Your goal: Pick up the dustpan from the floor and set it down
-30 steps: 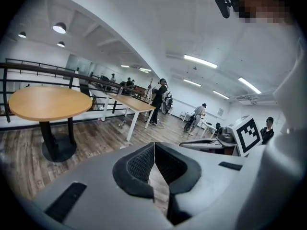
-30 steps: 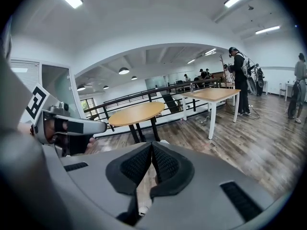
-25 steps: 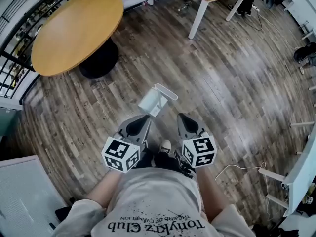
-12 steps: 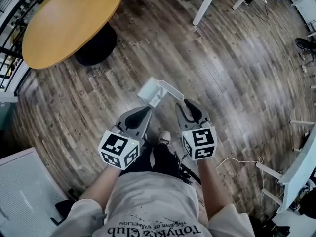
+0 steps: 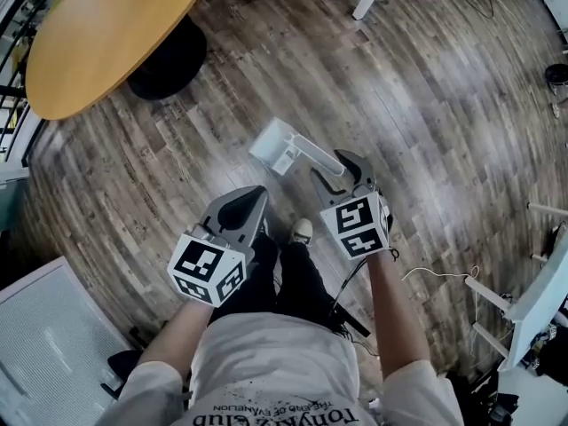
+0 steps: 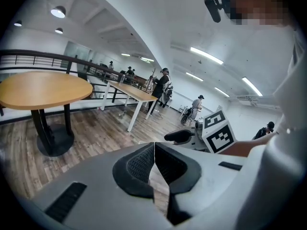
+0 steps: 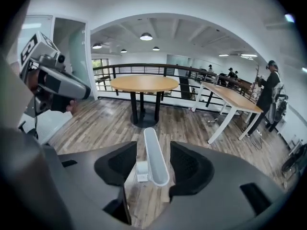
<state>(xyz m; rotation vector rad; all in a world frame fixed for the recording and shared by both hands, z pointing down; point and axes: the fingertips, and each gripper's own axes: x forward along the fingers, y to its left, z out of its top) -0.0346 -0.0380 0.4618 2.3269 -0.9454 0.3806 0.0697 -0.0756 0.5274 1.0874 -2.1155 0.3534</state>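
The white plastic dustpan lies on the wood-plank floor with its long handle running straight back between the jaws of the right gripper, which have just been opening and stand clear of it, while the left gripper, jaws together and empty, hangs farther off.

1 dustpan; 2 tongs: L tongs, R tongs; 2 tables: round table, long table; 1 shoe; 1 loose cable.
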